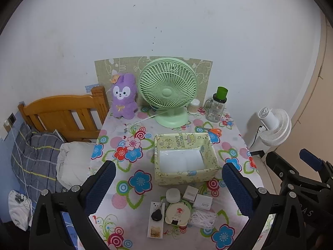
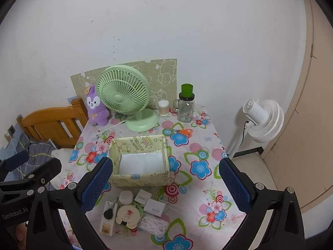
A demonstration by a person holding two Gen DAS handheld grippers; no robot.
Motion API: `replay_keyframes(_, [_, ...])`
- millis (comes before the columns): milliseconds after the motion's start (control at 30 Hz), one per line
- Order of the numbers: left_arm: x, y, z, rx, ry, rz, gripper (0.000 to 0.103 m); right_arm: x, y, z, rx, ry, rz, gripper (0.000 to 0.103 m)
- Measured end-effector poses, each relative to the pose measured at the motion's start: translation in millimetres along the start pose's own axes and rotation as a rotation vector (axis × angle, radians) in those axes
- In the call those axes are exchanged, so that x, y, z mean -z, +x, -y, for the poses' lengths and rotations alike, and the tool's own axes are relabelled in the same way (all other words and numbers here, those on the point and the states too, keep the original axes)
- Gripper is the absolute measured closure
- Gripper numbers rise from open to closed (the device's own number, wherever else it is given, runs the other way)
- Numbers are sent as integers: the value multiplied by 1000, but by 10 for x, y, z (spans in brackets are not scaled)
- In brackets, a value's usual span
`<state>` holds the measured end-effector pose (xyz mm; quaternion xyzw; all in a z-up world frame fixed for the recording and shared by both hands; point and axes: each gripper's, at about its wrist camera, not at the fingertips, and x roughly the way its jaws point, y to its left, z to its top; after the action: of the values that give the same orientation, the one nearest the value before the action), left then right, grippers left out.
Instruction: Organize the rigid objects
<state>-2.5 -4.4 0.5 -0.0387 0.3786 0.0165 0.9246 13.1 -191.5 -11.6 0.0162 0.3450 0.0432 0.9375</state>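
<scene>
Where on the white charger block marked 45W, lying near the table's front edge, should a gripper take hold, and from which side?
Grip the white charger block across its two long flat sides, coming from above. It lies flat, hemmed by the small white box and the cotton swab box, so a sideways approach looks blocked.

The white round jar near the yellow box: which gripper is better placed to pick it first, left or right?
Probably the left gripper. In its view the white round jar lies almost centred between the open jaws. For the right gripper it sits off towards the left finger. Both are open and empty.
</scene>
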Motion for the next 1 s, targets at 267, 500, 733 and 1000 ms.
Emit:
replay_keyframes(267, [-27,-32,15,-10,11,9,0,1,-7,16,3,3,3,0])
replay_keyframes(500, [-31,-34,19,-16,8,8,0,17,-22,6,0,-1,6,0])
replay_keyframes(733, [-27,-34,5,-17,8,12,0,10,-23,-5,0,-2,8,0])
replay_keyframes(1000, [-23,-8,-15,-23,4,14,0,-24,-23,-28,-2,-7,12,0])
